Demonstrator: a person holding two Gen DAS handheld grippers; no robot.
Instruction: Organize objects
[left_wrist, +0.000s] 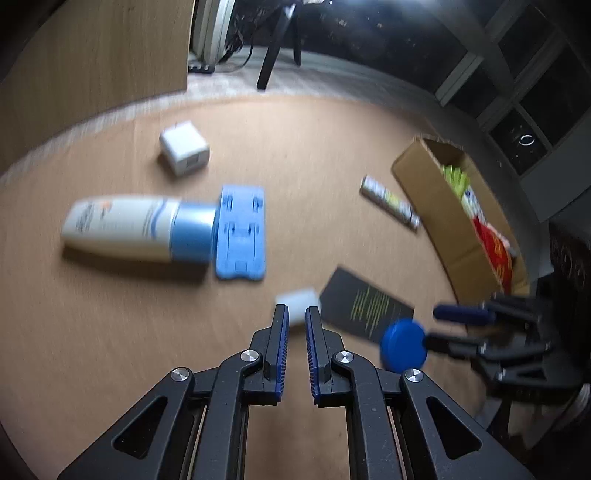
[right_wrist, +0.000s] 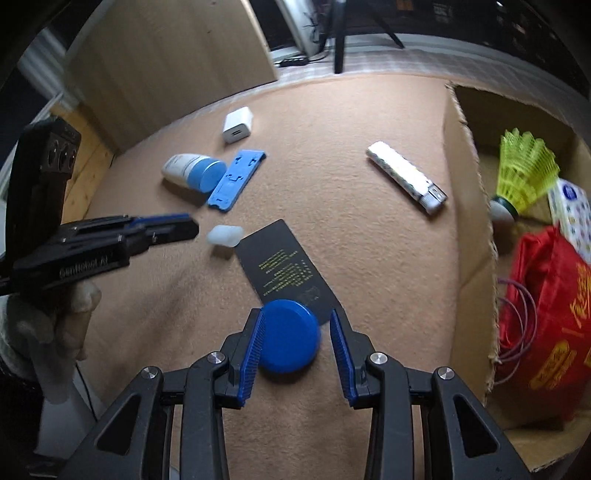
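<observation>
Round blue lid: between the fingers of the right gripper, against the left pad, clear of the right one.
Black card with yellow print: flat, just beyond the lid.
Small translucent white cap: touching the card's far-left corner.
White bottle with blue cap: on its side, cap against a flat blue plastic holder.
White charger cube: farthest back.
White USB stick: connector bare, near the cardboard box.

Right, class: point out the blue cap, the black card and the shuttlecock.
blue cap (right_wrist: 287, 336), right wrist view, centre of its top face.
black card (right_wrist: 284, 267), right wrist view, printed middle.
shuttlecock (right_wrist: 524, 171), right wrist view, yellow skirt.
</observation>
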